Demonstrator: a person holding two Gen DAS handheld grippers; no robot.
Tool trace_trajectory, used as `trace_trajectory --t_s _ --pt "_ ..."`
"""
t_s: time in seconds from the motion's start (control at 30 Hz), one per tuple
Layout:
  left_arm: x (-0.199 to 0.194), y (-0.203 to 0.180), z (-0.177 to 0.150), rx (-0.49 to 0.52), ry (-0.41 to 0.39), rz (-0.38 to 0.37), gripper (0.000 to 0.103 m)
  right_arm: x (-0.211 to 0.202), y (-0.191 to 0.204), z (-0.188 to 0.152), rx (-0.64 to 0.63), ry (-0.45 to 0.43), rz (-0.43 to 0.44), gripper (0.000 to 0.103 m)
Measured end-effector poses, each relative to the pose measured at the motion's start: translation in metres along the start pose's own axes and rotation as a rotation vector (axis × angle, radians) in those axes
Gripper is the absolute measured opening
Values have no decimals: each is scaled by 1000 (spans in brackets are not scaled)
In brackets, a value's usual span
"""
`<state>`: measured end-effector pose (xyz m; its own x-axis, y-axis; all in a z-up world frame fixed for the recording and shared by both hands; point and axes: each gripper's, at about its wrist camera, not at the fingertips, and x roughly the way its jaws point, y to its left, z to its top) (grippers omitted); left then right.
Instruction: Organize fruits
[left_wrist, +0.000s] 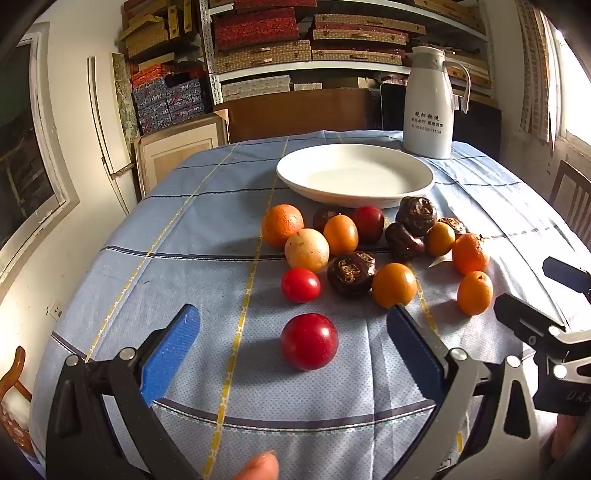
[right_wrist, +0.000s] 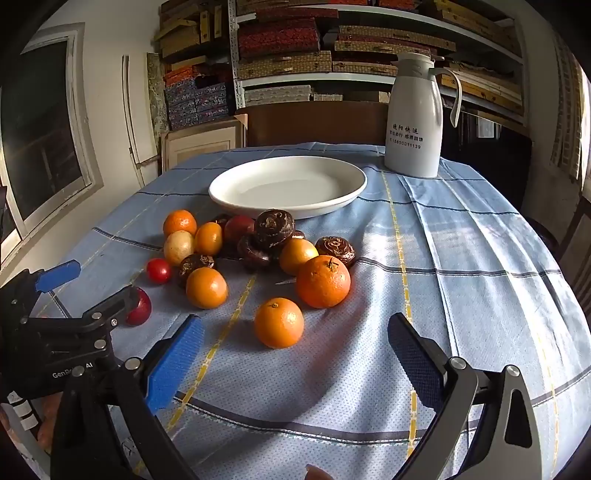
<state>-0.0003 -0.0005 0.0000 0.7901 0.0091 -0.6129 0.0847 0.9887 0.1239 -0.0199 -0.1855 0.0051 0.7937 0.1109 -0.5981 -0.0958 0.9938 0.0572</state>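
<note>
Several fruits lie loose on the blue checked tablecloth (left_wrist: 192, 229) in front of an empty white plate (left_wrist: 354, 173), which also shows in the right wrist view (right_wrist: 288, 184). My left gripper (left_wrist: 293, 326) is open, its blue pads either side of a red fruit (left_wrist: 309, 341), not touching it. A smaller red fruit (left_wrist: 300, 284), oranges (left_wrist: 394, 285) and dark brown water chestnuts (left_wrist: 350, 275) lie beyond. My right gripper (right_wrist: 295, 339) is open around a small orange (right_wrist: 279, 323), apart from it. A larger orange (right_wrist: 323, 281) sits just behind.
A white thermos jug (left_wrist: 430, 103) stands at the table's far right corner, behind the plate. Shelves of boxes (left_wrist: 303, 44) fill the back wall. A window frame is at left. A wooden chair (left_wrist: 569, 192) stands at the right edge. The right gripper's body (left_wrist: 546, 332) shows at right.
</note>
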Motion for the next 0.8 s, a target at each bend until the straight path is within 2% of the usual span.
trace_trajectory --t_s 0.8 --pt "0 0 0 -5 4 -7 99 -1 1 0 0 3 -1 100"
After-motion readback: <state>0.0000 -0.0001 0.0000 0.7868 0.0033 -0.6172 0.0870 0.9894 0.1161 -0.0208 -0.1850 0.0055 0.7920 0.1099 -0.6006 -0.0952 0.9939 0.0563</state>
